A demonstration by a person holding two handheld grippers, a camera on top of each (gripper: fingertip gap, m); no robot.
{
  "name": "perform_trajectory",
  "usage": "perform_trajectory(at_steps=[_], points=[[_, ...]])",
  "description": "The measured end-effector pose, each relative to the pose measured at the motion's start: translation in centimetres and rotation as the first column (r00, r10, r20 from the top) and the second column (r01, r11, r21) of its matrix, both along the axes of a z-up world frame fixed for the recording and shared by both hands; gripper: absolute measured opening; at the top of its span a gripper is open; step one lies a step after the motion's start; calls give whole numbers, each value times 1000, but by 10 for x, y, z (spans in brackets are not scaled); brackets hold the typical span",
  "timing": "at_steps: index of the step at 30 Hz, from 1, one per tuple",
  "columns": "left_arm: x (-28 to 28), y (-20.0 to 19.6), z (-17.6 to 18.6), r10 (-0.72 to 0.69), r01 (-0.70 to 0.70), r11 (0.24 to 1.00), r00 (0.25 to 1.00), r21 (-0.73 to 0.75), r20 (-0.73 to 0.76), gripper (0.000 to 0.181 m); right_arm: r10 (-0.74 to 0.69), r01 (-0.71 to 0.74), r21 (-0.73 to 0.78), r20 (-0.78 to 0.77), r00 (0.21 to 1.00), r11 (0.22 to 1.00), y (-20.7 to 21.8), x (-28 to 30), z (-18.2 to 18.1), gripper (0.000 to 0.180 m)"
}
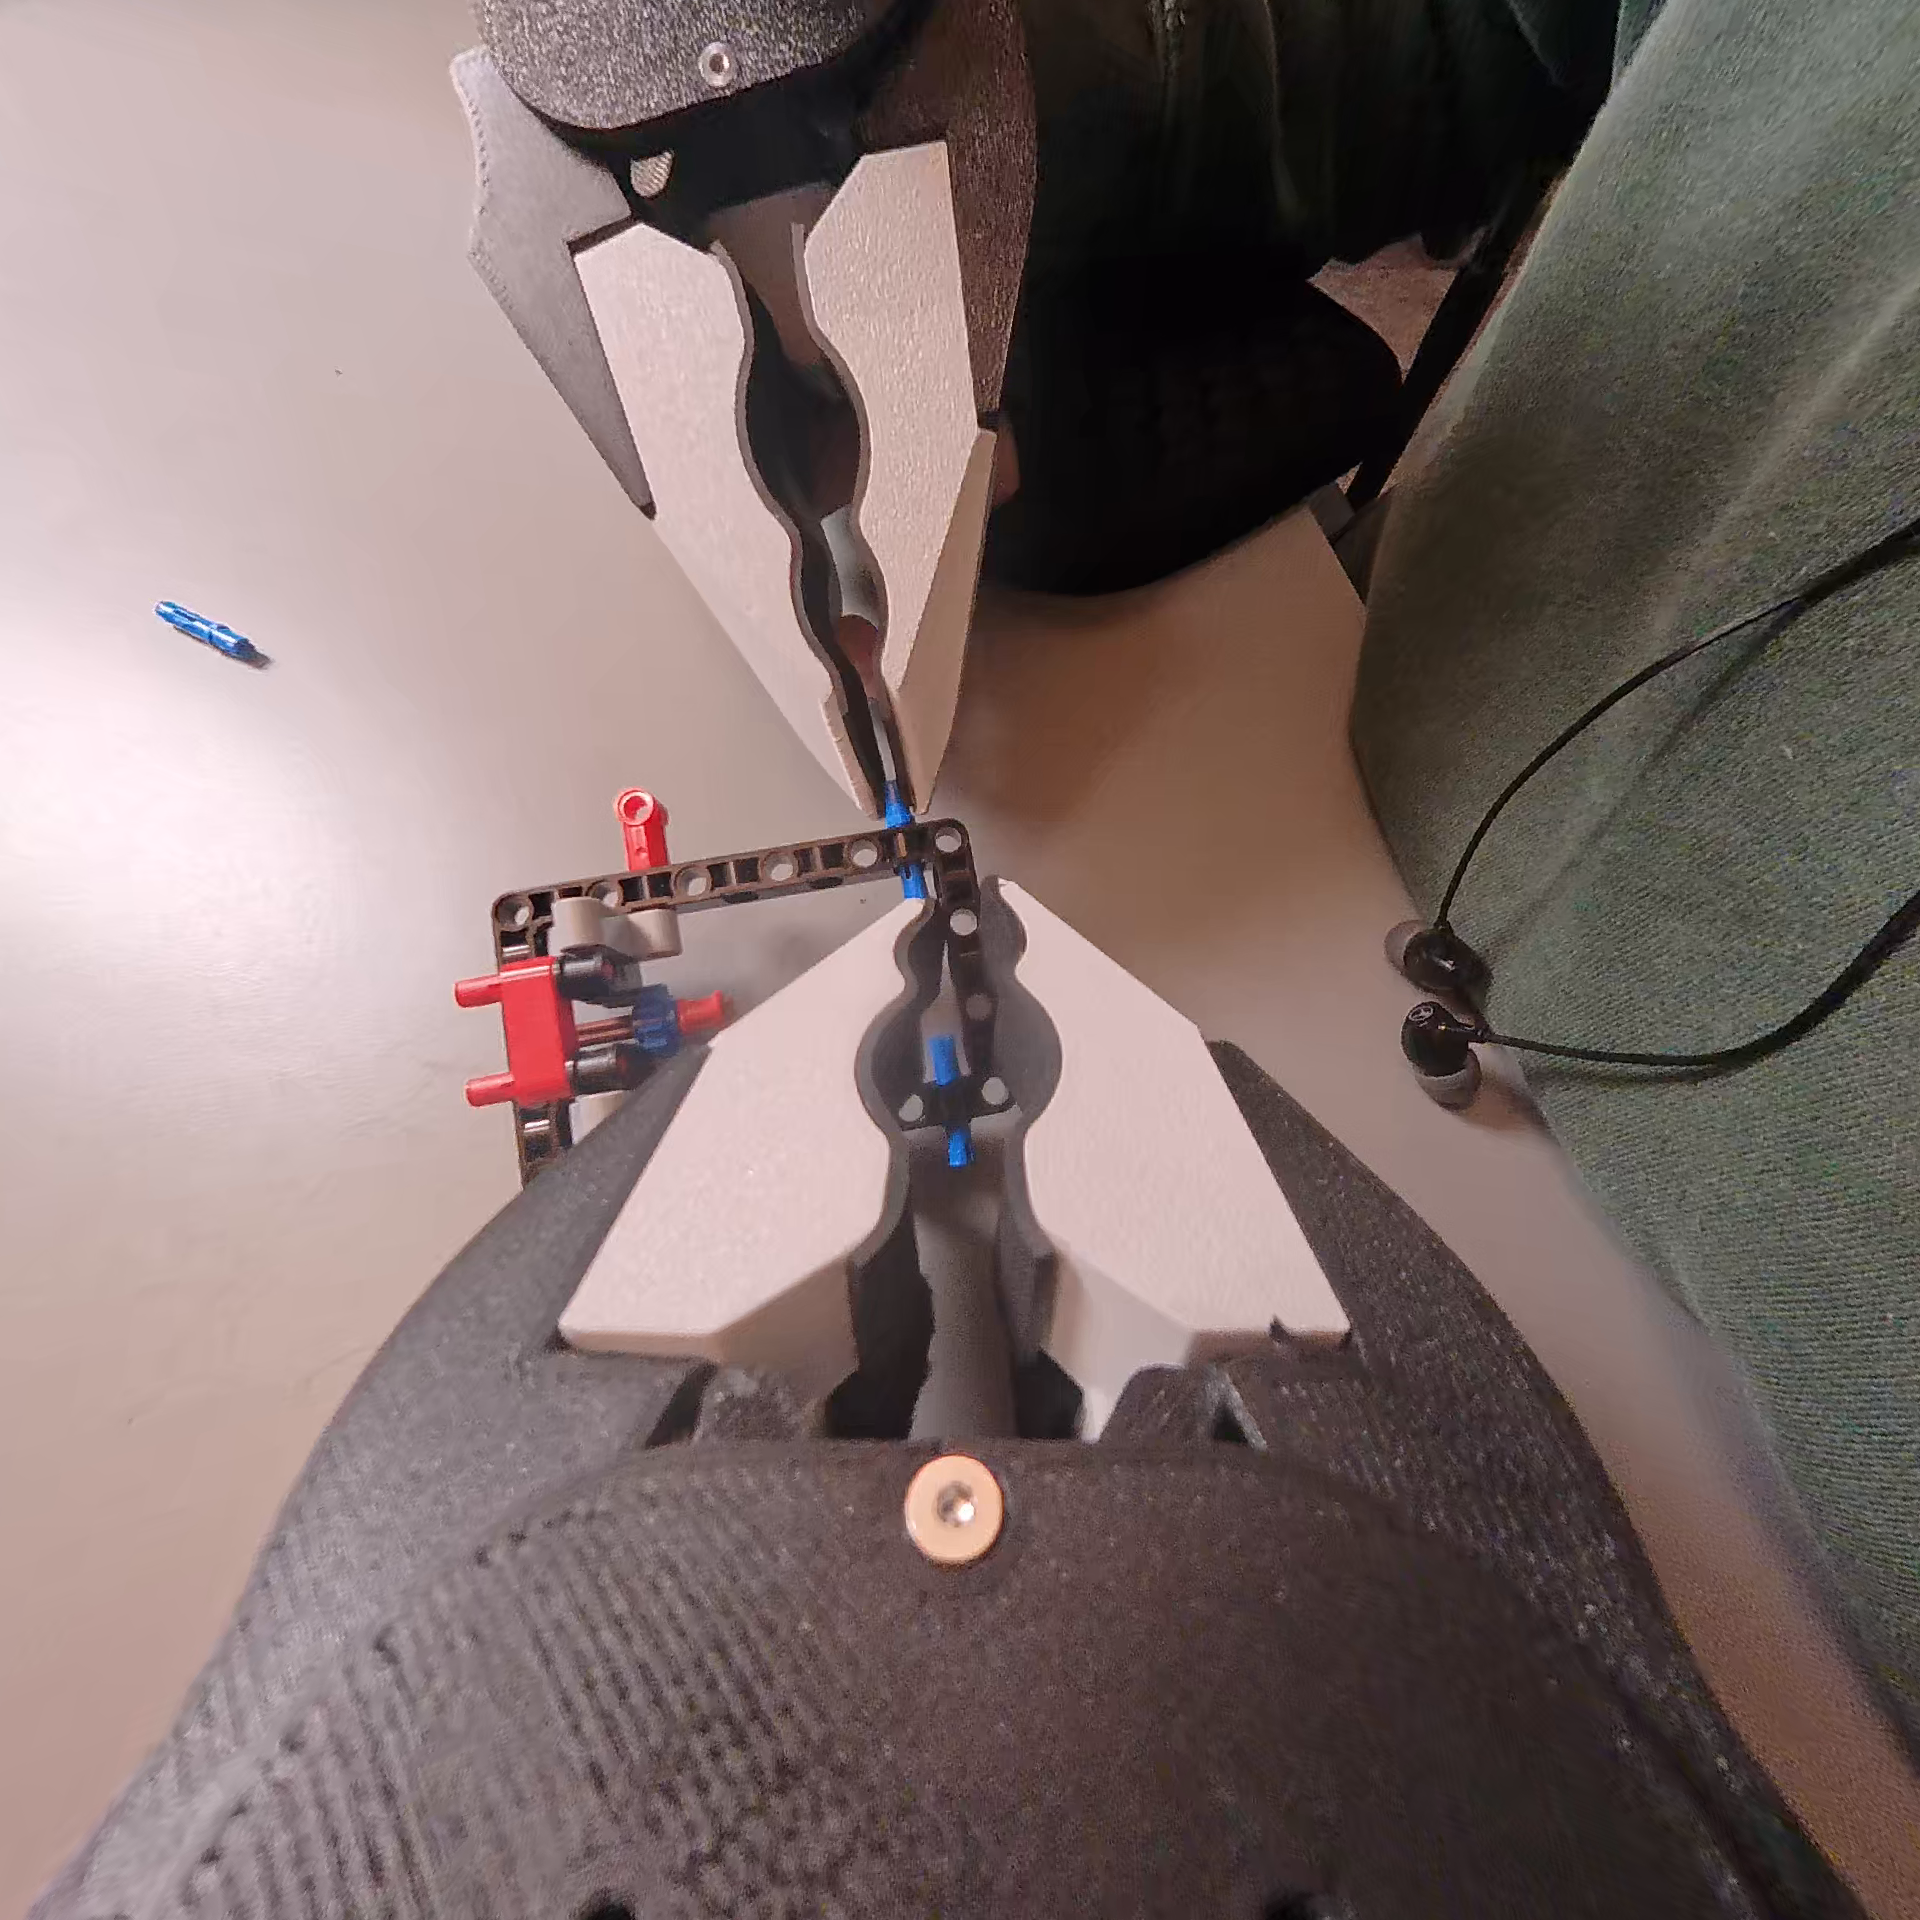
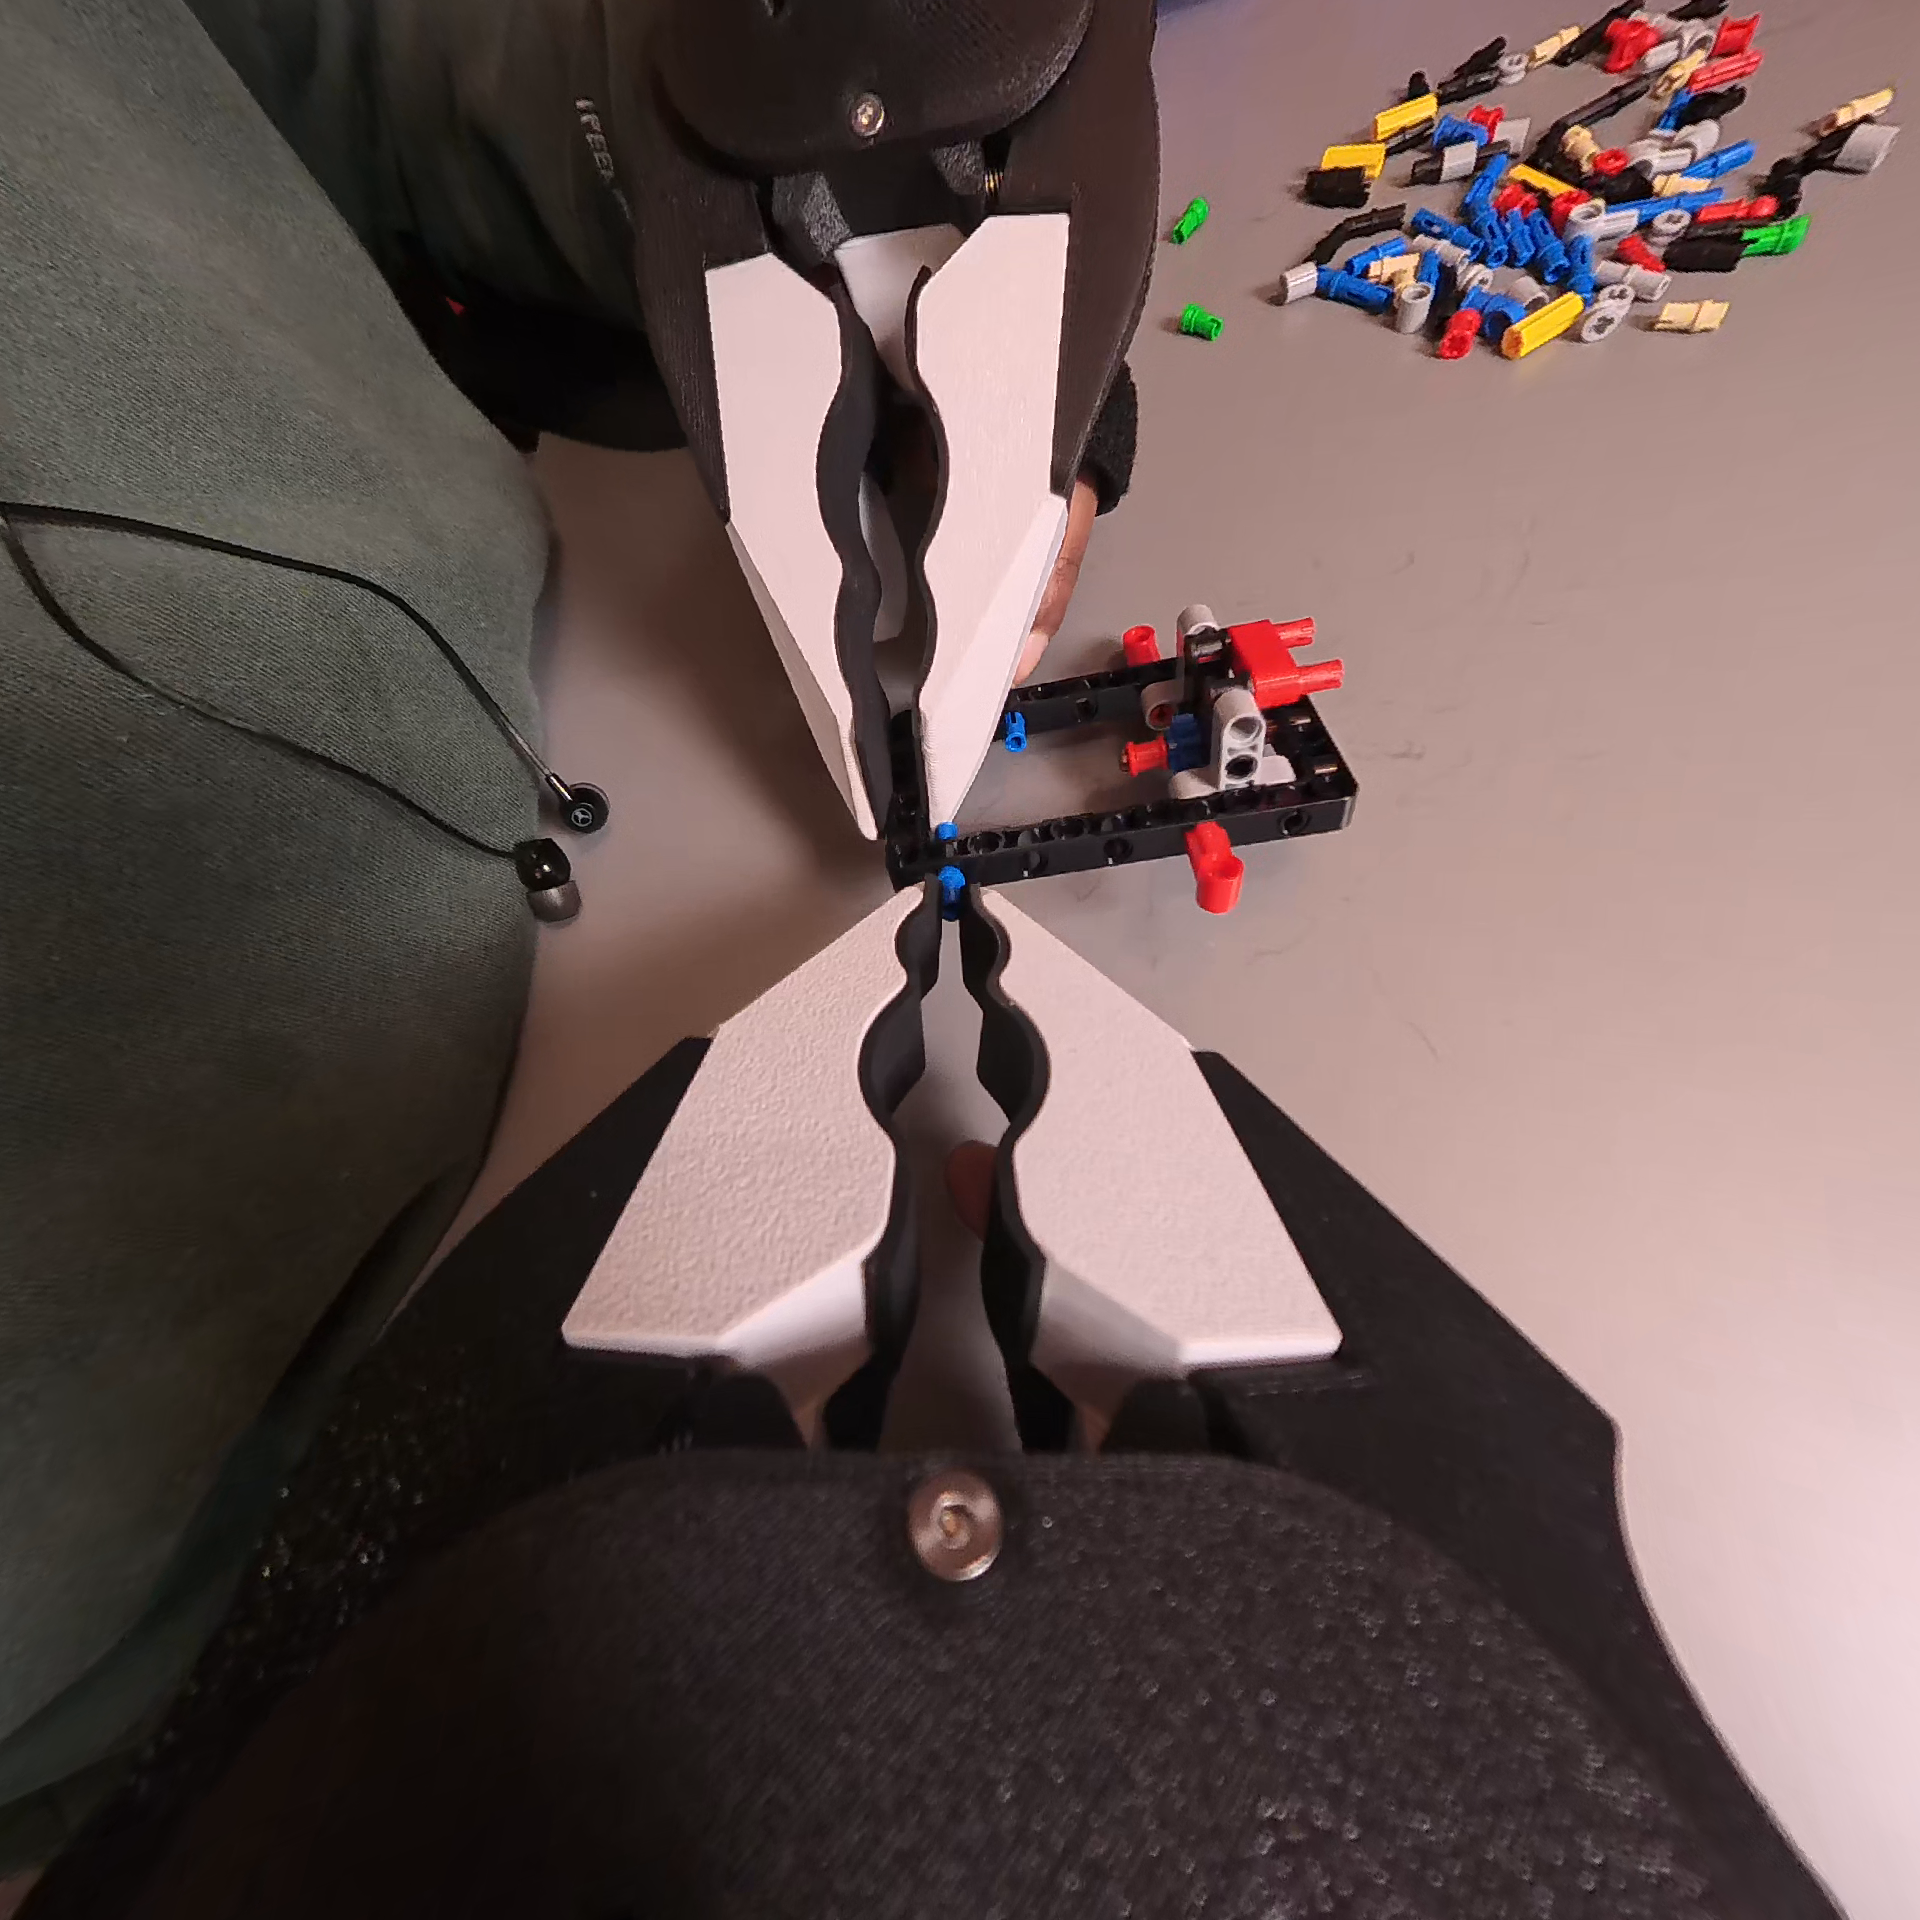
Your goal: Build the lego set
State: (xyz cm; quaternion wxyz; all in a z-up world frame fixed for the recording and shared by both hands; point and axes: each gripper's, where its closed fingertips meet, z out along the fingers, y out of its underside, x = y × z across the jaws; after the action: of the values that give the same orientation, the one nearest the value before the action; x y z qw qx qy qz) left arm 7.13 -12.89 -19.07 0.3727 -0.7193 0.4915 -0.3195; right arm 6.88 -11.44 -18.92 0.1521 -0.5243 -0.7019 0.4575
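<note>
Blue pin (image 2: 948, 881) sits in a hole near the corner of the black frame (image 2: 1122, 836), partly through: one end pokes out the inner side, the other is pinched at the tips of the right gripper (image 2: 948, 902). The pin's long axis runs straight along the right gripper's fingers and crosses the beam at right angles, so the coming move looks like a straight push along that axis, away from the right wrist.

Left gripper (image 1: 961, 914) comes in from the opposite side, closed on the frame's short side next to that same corner, bracing it. A second blue pin (image 1: 951, 1107) already sits in the short side, between the left gripper's fingers. The two grippers face each other nearly tip to tip across the corner. Right is the one on the pin; left only holds.

Frame lies roughly flat, low over the surface (image 2: 1558, 935); can't tell whether it touches. Its red and grey sub-assembly (image 2: 1236, 707) sits at the far end from both grippers.

Risk, as I judge it: any angle off-axis and the pin binds in the hole.

Further out: loose parts pile (image 2: 1558, 187) well away, spare blue pin (image 1: 208, 631) alone on the surface, black earbuds (image 1: 1439, 997) at the surface edge beside a green sleeve (image 1: 1662, 727).
</note>
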Motion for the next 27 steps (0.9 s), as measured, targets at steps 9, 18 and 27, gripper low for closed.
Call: perform_trajectory(at_steps=[9, 18, 27], points=[[-2, 0, -6, -5, 6, 1000, 999, 16, -46, 3, 9, -10, 27, 26, 1000, 1000, -1, -3, -6, 0], [-8, 1, -12, -5, 12, 998, 993, 55, -117, 4, -2, -1, 73, 42, 999, 997, -1, -8, -13, 1], [-16, 33, 14, 237, -237, 971, 972, 37, 5, 6, -144, 199, 257, -215, 966, 946, 28, -10, 24, 31]])
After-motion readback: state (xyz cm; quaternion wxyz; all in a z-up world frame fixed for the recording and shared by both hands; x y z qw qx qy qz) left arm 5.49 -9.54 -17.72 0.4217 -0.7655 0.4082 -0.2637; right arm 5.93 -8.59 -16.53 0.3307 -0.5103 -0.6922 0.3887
